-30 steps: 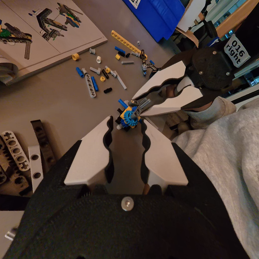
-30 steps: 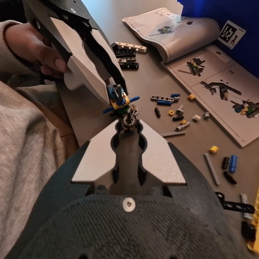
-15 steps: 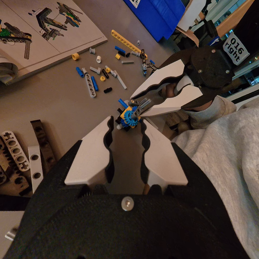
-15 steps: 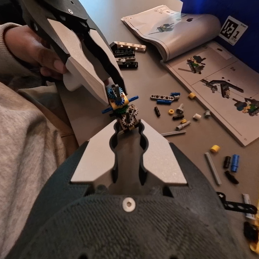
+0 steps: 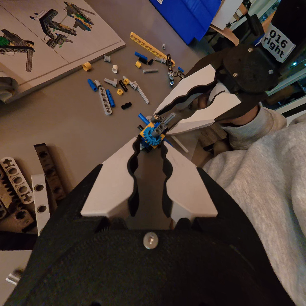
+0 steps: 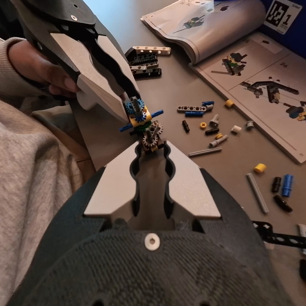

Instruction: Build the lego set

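A small gear assembly sits between my two grippers above the grey table (image 5: pixel 66 125). Its yellow block with blue gears (image 5: pixel 151 135) lies between the fingertips of my left gripper (image 5: pixel 150 142), which is shut on it. In the right wrist view the same block (image 6: pixel 139 114) is held by the left gripper (image 6: pixel 134 108) coming from the upper left. The assembly's other end has grey gears on a dark frame (image 6: pixel 151 140). My right gripper (image 6: pixel 151 145) is shut on that end. It also shows in the left wrist view (image 5: pixel 163 124).
An open instruction booklet (image 5: pixel 49 41) lies at the far side. Several loose pins, axles and bushes (image 5: pixel 115 86) are scattered before it, with a long yellow beam (image 5: pixel 149 48). Black and grey beams (image 5: pixel 41 173) lie left. A blue bin (image 5: pixel 187 18) stands behind. A grey sleeve (image 5: pixel 248 182) fills the right. Only a small space, under 4 cm, lies between the two pairs of fingers.
My left gripper's fingers have narrowed a little around the yellow block, which now sits between the tips. The right gripper has kept its grip and barely moved.
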The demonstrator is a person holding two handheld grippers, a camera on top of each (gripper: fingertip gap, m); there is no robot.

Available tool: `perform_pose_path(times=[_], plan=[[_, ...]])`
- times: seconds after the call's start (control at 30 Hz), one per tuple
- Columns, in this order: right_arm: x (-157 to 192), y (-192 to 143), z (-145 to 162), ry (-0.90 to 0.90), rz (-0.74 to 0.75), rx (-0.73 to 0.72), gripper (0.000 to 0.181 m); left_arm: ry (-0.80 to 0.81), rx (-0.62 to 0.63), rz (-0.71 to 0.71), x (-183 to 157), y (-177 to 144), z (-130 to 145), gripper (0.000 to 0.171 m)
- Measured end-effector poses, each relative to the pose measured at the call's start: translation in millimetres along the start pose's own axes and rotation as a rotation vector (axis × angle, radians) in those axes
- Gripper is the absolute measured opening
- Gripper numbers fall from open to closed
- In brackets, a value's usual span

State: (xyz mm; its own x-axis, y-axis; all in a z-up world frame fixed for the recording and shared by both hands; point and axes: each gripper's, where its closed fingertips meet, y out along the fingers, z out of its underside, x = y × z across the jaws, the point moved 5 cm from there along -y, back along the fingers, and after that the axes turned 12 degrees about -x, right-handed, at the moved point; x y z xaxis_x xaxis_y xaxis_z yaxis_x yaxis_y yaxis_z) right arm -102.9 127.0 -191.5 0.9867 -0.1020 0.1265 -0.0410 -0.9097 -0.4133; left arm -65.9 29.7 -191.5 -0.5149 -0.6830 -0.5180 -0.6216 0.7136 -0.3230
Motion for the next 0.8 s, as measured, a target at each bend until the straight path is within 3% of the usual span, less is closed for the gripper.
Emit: perform_pose_path(times=[0.8], plan=[[-0.5, -3.9, 0.7, 0.021, -0.015, 0.004, 0.025, 0.031, 0.011, -0.004, -2.3, 0.9, 1.0, 0.022]])
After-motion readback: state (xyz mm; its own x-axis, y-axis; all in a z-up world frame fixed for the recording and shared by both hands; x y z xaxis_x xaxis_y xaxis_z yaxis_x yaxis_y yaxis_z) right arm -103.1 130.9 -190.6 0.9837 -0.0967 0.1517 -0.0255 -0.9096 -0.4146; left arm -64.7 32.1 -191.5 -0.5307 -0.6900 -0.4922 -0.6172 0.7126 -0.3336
